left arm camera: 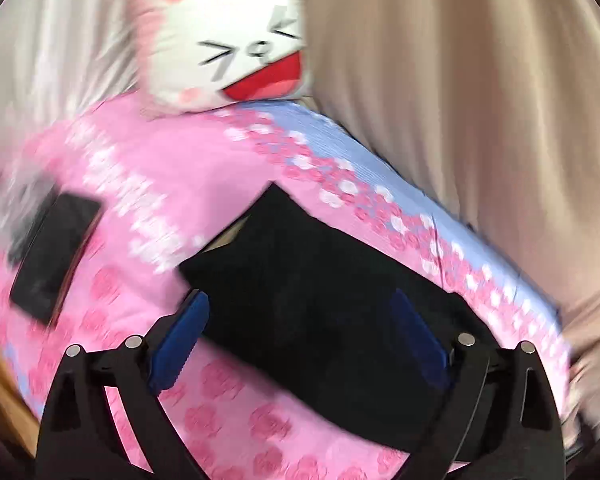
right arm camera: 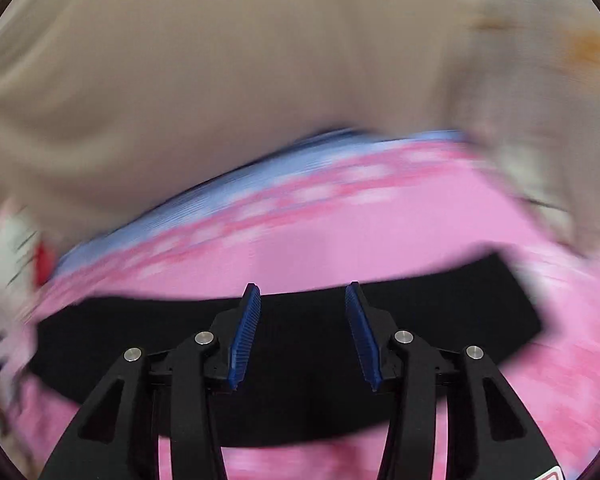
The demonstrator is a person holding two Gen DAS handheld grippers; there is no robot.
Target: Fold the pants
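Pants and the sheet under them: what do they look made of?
Pants: black, matte, probably soft woven or knit cloth; they lie limp and flat, with no shine. Blur hides the weave. Sheet: thin printed fabric, likely cotton, pink with a flower pattern and a finely striped blue border.

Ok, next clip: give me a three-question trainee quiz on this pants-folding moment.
1. True or false: the left tool is shut on the black pants.
2. What lies under the pants: A) wooden table, B) pink flowered bedspread, C) grey carpet?
3. Which item sits at the bedspread's far end in the left wrist view?

Key: 1 false, both it and the right tool are open. 2 B. 3 the white cat-face plush pillow.
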